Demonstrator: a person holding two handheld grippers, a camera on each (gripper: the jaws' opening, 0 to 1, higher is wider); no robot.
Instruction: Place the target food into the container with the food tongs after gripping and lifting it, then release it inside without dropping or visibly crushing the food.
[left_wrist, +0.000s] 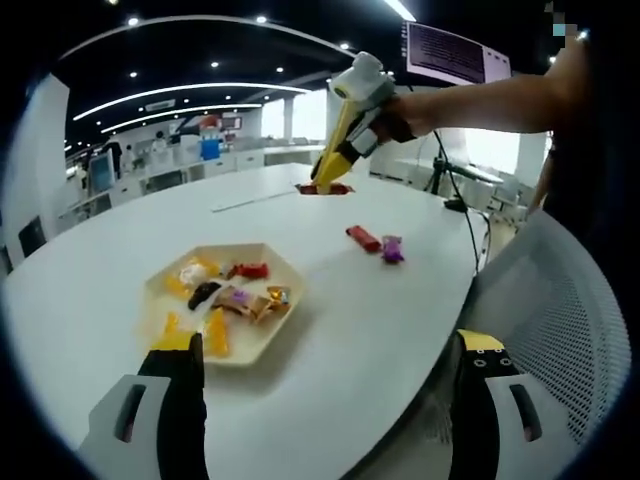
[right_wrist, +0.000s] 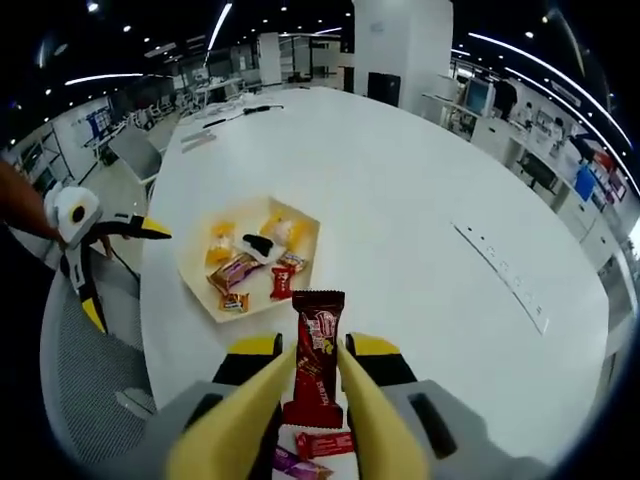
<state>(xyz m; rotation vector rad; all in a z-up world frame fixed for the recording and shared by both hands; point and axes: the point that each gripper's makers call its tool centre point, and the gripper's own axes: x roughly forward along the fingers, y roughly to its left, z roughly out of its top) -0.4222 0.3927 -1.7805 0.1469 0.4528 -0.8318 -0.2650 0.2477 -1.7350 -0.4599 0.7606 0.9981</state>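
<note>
A dark red snack packet (right_wrist: 318, 345) hangs upright above the white table (right_wrist: 430, 190), and my right gripper (right_wrist: 318, 362) is shut on its lower half. In the left gripper view the right gripper (left_wrist: 328, 178) comes in from the upper right, held by a person's hand, with the red packet (left_wrist: 325, 188) at its tips over the far side of the table. The shallow hexagonal tray (left_wrist: 286, 266) holds several wrapped sweets. My left gripper (left_wrist: 330, 350) is wide open at the table's near edge, its left jaw just short of the tray (right_wrist: 312, 240).
A red sweet (left_wrist: 363, 238) and a purple sweet (left_wrist: 392, 249) lie loose on the table right of the tray. A grey mesh chair (left_wrist: 565, 300) stands by the table edge. A cable and power strip (right_wrist: 500, 265) lie on the table. Desks and people are far behind.
</note>
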